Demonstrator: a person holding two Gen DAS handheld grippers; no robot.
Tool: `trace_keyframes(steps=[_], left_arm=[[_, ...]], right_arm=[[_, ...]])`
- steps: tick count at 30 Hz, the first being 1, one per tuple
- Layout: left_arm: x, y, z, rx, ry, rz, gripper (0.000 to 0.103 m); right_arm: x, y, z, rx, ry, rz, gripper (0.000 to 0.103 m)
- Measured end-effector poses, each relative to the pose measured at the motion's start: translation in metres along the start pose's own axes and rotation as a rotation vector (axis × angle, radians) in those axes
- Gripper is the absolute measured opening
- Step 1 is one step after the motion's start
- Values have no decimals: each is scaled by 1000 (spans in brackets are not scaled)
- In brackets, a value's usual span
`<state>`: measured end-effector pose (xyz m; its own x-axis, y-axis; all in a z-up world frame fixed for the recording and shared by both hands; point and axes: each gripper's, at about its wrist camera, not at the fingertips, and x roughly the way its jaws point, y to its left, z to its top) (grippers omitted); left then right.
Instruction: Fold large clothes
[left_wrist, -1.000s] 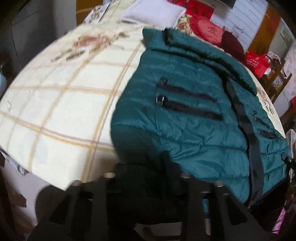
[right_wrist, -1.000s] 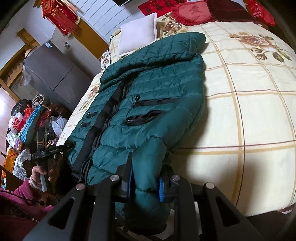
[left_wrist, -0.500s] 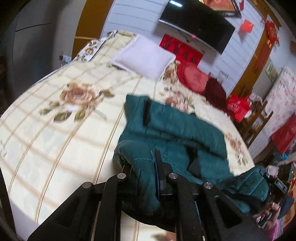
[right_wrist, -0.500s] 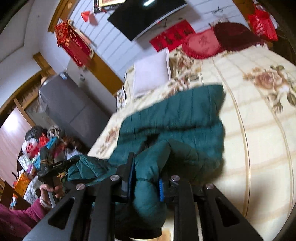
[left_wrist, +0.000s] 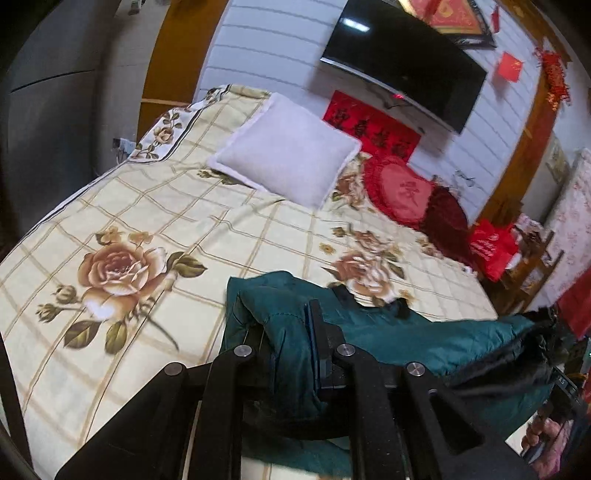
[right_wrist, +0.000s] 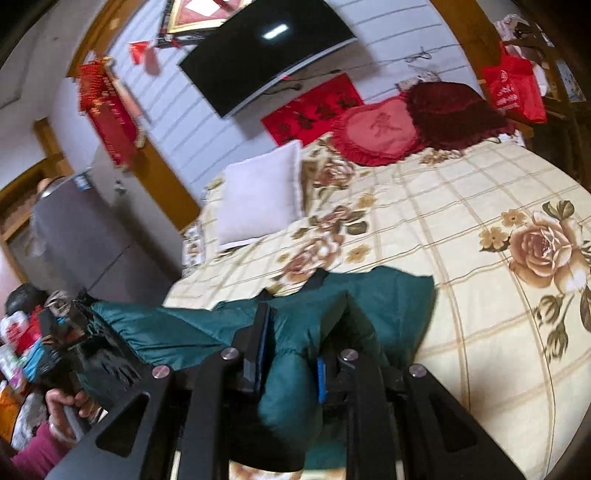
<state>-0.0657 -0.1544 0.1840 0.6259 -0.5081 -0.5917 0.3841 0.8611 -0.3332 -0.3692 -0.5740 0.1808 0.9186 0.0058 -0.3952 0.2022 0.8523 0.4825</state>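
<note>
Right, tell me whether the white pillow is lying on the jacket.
No, the white pillow sits far up the bed, apart from the jacket.

jacket (left_wrist: 388, 332): 1 | tongs: 2 | pillows: 3 | TV (left_wrist: 402, 62): 1

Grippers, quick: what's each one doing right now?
Left gripper: shut on the green puffer jacket, lifted above the bed.
Right gripper: shut on the same jacket's other bottom corner.

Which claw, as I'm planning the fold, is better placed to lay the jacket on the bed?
Right, probably: the right claw grips the jacket over the bed, while the left claw holds its end past the bed's edge.
</note>
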Motion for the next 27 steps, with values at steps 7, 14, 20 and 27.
trace_keyframes(steps=[7,14,20,27], left_arm=[[85,14,-11,0,62,86,21],[92,44,-5,-164,98,-108,35],[57,46,15,-105,65,-129,49],[16,42,4,-63,-79,-87,74]], right_arm=[[88,-35,-2,9,98,-147,20],[117,-49,-8,36,146,-149,29],[77,-32,0,23,64,-103,76],[37,14,-6,-125,-18,-76,78]])
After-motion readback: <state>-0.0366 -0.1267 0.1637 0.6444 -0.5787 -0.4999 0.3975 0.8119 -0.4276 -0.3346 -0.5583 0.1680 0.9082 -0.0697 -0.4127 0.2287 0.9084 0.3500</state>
